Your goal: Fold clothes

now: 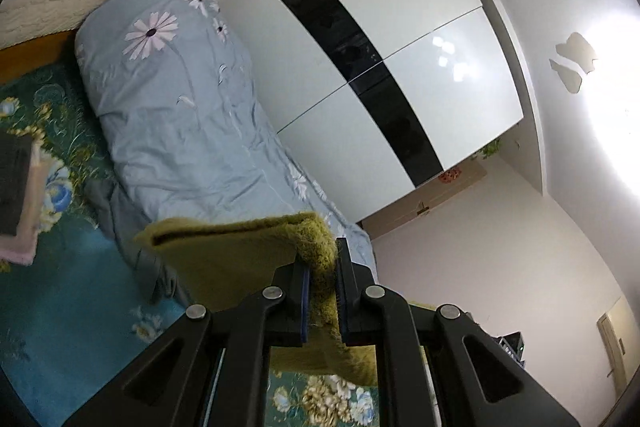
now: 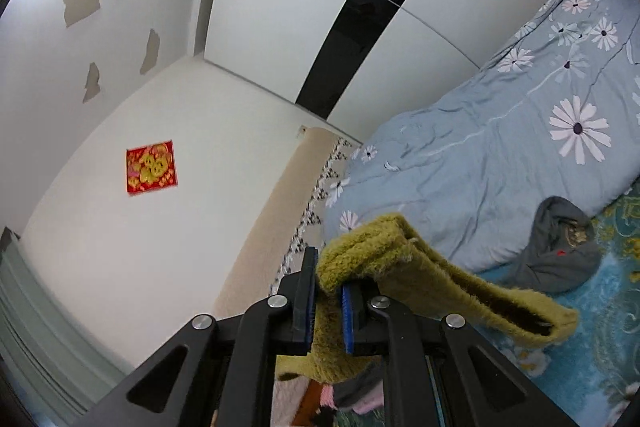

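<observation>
Holding an olive-green fuzzy garment [image 1: 240, 251] aloft above the bed [image 1: 80, 287], the left tongs [image 1: 322, 287] and right tongs [image 2: 326, 299] each pinch one end tight — it looks already doubled, mid-fold. A grey garment [image 2: 556, 247] lies unfolded; a small folded stack [image 1: 16, 195] sits nearby.

The towel [image 1: 240, 251] was olive-green and fuzzy. The quilt [image 1: 180, 115] was pale blue with white daisies; the sheet [image 1: 60, 307] teal, floral.

wardrobe [image 1: 400, 27] white, black stripe | ceiling [image 1: 560, 7] peeling | duvet [image 1: 180, 115] blue floral
</observation>
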A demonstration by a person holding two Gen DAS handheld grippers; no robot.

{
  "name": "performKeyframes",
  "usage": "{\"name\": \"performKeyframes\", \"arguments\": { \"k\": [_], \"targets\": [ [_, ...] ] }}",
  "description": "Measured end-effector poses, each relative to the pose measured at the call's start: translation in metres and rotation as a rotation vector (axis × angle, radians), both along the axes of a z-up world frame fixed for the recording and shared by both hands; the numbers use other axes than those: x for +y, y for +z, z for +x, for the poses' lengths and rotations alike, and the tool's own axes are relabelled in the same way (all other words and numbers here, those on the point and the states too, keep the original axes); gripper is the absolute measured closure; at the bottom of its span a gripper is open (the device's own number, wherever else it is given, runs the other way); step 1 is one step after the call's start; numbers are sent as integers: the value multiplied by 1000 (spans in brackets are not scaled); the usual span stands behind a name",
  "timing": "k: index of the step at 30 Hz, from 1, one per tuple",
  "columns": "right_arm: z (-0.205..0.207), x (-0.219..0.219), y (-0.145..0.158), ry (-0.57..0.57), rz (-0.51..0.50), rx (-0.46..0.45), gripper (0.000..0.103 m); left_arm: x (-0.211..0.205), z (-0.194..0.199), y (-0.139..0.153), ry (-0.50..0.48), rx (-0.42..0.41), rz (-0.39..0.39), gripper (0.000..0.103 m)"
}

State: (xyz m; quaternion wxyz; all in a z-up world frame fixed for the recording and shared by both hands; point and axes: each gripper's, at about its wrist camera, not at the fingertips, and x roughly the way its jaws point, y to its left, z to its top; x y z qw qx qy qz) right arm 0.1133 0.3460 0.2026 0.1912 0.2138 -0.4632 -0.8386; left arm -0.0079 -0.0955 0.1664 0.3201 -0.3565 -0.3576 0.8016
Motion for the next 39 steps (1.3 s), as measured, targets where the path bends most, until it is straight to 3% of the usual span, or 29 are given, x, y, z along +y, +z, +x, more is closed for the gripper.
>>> {"name": "performKeyframes", "arguments": {
  "k": [3, 8, 14, 16, 20, 24, 29, 39],
  "targets": [
    [26, 4, -10, 25, 2, -23, 92, -6, 31, -10, -31, 4, -37, 93],
    [81, 13, -16, 64, -18, -73, 92, -24, 72, -7, -94, -43, -1, 93],
    [113, 30, -23, 62, -50, -178, 92, -7, 73, -16, -196, -124, -106, 93],
    [106, 34, -39, 53, -34, -249, 92, 6, 61, -41, -199, -192, -147, 93],
    [78, 42, -102, 43, -70, -441, 92, 26, 38, -104, -186, -345, -188, 93],
    [57, 51, -146, 23, -78, -540, 92, 39, 18, -166, -162, -485, -218, 93],
    [17, 60, -188, 6, -47, -626, 92, 57, -6, -210, -156, -561, -268, 93],
    [-75, 88, -262, -38, -69, -769, 92, 101, -92, -270, -117, -646, -313, 93]
  ]
}}
